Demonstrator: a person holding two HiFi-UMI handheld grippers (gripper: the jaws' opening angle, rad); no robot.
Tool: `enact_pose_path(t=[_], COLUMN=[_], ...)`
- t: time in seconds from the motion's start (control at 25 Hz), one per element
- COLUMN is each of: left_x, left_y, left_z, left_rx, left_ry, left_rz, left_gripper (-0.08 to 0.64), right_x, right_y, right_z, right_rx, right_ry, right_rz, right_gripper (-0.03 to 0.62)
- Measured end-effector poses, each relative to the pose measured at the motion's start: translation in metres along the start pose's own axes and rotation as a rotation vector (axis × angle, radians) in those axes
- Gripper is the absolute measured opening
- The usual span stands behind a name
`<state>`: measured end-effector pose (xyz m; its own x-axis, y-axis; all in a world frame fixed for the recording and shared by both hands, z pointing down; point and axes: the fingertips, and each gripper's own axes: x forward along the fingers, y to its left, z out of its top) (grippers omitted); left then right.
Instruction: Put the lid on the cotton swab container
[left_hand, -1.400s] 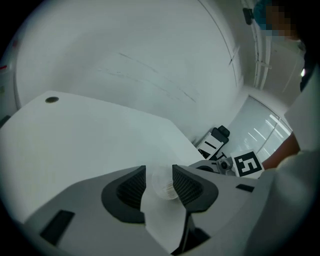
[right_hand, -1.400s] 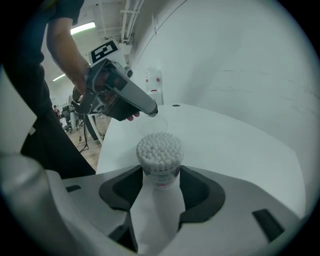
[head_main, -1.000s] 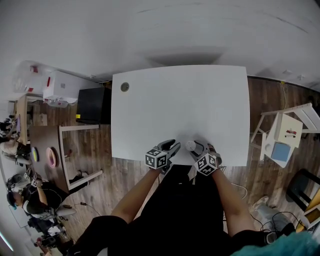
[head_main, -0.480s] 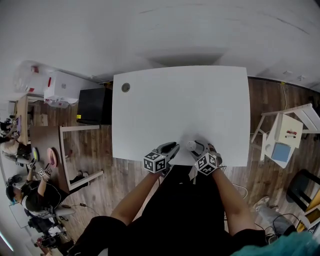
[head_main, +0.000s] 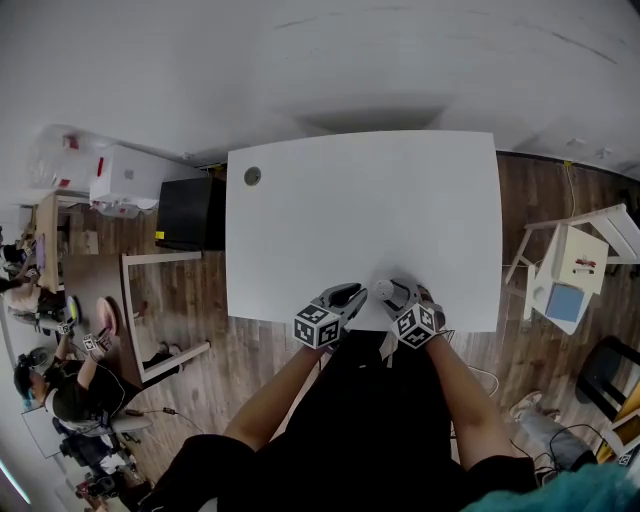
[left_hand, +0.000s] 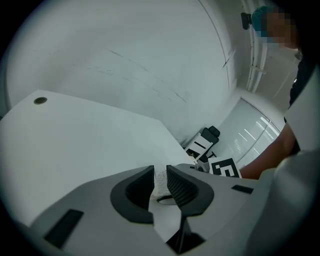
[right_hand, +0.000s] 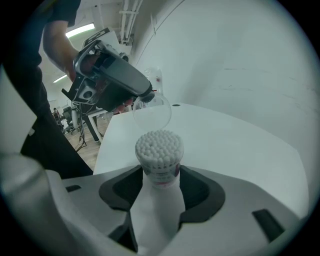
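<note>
The cotton swab container (right_hand: 159, 152), a small white tub packed with swab heads and with no lid on, stands upright between the pads of my right gripper (right_hand: 159, 172), which is shut on it. In the head view it (head_main: 384, 290) sits near the front edge of the white table (head_main: 360, 200), in that right gripper (head_main: 392, 292). Just to its left, my left gripper (head_main: 345, 295) has its jaws closing, and they pinch the rim of the clear round lid (right_hand: 152, 112). The lid stands on edge behind the container. A thin strip of the lid (left_hand: 161, 184) shows between the left pads.
A round cable grommet (head_main: 252, 176) sits at the table's far left corner. A black cabinet (head_main: 188, 212) and a wooden frame (head_main: 150, 310) stand to the left of the table, and a white stool (head_main: 570, 270) to the right. People work at the far left.
The left gripper's jaws have narrowed and it has shifted slightly right, toward the container. The right gripper and container have stayed put.
</note>
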<state>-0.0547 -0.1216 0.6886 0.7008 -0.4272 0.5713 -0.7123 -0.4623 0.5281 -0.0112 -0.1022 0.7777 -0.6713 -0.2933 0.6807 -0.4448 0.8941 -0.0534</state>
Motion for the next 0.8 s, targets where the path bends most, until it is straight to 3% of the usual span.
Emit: enact_pose_path(t=[0.28, 0.64, 0.8], left_x=[0.008, 0.024, 0.032], left_y=[-0.012, -0.035, -0.038], left_z=[0.004, 0.002, 0.001], left_rx=[0.082, 0.092, 0.147], left_ry=[0.011, 0.051, 0.078], left_rz=[0.01, -0.076, -0.073], left_gripper=[0.086, 0.086, 0.086], right_x=[0.003, 0.004, 0.006], right_y=[0.0, -0.005, -0.005], right_z=[-0.002, -0.002, -0.002], right_rx=[-0.002, 0.002, -0.003], right_ry=[0.013, 0.006, 0.007], right_rz=[0.007, 0.027, 0.034], right_gripper=[0.25, 0.25, 0.25])
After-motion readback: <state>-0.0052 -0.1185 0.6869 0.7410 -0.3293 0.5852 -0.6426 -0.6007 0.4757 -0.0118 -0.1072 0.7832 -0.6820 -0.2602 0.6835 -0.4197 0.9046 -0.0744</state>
